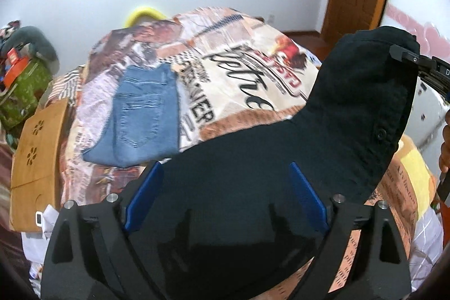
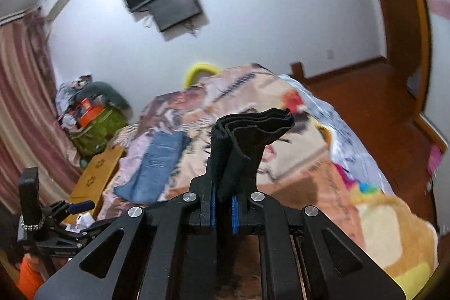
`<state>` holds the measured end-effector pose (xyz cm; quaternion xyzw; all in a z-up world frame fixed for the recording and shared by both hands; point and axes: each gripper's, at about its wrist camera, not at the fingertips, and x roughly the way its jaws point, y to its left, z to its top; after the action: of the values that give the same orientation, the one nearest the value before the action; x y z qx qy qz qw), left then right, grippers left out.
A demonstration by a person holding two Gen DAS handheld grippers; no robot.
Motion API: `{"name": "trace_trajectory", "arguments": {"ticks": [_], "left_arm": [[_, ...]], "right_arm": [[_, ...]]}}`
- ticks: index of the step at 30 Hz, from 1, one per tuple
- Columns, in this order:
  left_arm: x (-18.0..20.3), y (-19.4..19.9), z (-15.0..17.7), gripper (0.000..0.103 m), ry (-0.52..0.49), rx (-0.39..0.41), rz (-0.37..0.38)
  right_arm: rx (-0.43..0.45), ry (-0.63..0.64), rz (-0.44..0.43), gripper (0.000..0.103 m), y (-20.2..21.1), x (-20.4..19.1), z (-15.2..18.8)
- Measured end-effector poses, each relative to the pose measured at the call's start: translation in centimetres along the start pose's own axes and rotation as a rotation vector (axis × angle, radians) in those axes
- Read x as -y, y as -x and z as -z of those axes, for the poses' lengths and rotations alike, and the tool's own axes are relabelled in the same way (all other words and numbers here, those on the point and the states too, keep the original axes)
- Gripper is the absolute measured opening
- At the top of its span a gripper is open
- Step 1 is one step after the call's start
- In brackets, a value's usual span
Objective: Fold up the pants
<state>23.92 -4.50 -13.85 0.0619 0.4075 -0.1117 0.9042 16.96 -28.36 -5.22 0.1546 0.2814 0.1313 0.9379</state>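
Black pants [image 1: 351,114] hang lifted above the bed, draped over my left gripper [image 1: 225,187], whose blue pads [image 1: 144,196] stand wide apart with the cloth lying across them. My right gripper [image 2: 223,187] is shut on a bunched edge of the black pants [image 2: 247,131], which stick up past its fingertips. That right gripper also shows in the left wrist view [image 1: 405,55], clamped on the pants' top corner. My left gripper shows at the lower left of the right wrist view [image 2: 81,205].
Folded blue jeans [image 1: 146,114] lie on the printed bedspread [image 1: 253,92]; they also show in the right wrist view [image 2: 157,167]. A cardboard box [image 1: 36,159] sits at the bed's left edge. Bags pile by the curtain [image 2: 92,120]. Wooden floor and a door lie to the right [image 2: 379,92].
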Motion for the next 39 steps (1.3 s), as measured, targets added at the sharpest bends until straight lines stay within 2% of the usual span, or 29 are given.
{"name": "trace_trajectory", "arguments": {"ticks": [7, 11, 19, 22, 23, 25, 28, 29, 31, 35, 38, 39], "left_arm": [[-4.5, 2.2, 1.5, 0.091, 0.089, 0.048, -0.025], [-7.3, 2.7, 2.5, 0.091, 0.169, 0.051, -0.018], [-10.3, 2.5, 5.1, 0.091, 0.248, 0.013, -0.028], [-10.6, 1.9, 6.0, 0.091, 0.257, -0.013, -0.036], [-10.7, 1.7, 6.2, 0.091, 0.26, -0.02, -0.036], [-10.8, 1.2, 6.5, 0.091, 0.264, -0.035, -0.032], [-10.6, 0.8, 6.3, 0.091, 0.26, -0.045, -0.033], [-10.5, 0.8, 6.2, 0.091, 0.257, -0.044, -0.035], [-10.3, 0.7, 5.8, 0.091, 0.249, -0.04, -0.034], [-9.8, 0.6, 4.4, 0.091, 0.231, -0.033, -0.027], [-9.2, 0.1, 3.0, 0.091, 0.216, -0.024, -0.009], [-8.8, -0.3, 2.3, 0.091, 0.21, -0.026, 0.007]], "right_arm": [[-0.072, 0.116, -0.08, 0.007, -3.2, -6.5, -0.3], [-0.194, 0.169, -0.162, 0.007, -6.5, -10.0, 1.4], [-0.533, 0.29, -0.258, 0.007, -13.4, -15.3, 10.3], [-0.601, 0.359, -0.235, 0.008, -14.2, -16.2, 12.8], [-0.616, 0.368, -0.23, 0.011, -14.3, -16.2, 13.3], [-0.634, 0.367, -0.228, 0.013, -14.3, -16.0, 13.4], [-0.669, 0.353, -0.275, 0.031, -14.1, -16.0, 13.0], [-0.685, 0.345, -0.297, 0.041, -13.8, -16.2, 12.8], [-0.682, 0.355, -0.309, 0.045, -13.2, -16.3, 12.5], [-0.616, 0.367, -0.307, 0.047, -11.7, -15.5, 10.8], [-0.533, 0.369, -0.253, 0.059, -11.0, -14.3, 8.6], [-0.498, 0.374, -0.225, 0.06, -11.0, -13.8, 7.8]]}}
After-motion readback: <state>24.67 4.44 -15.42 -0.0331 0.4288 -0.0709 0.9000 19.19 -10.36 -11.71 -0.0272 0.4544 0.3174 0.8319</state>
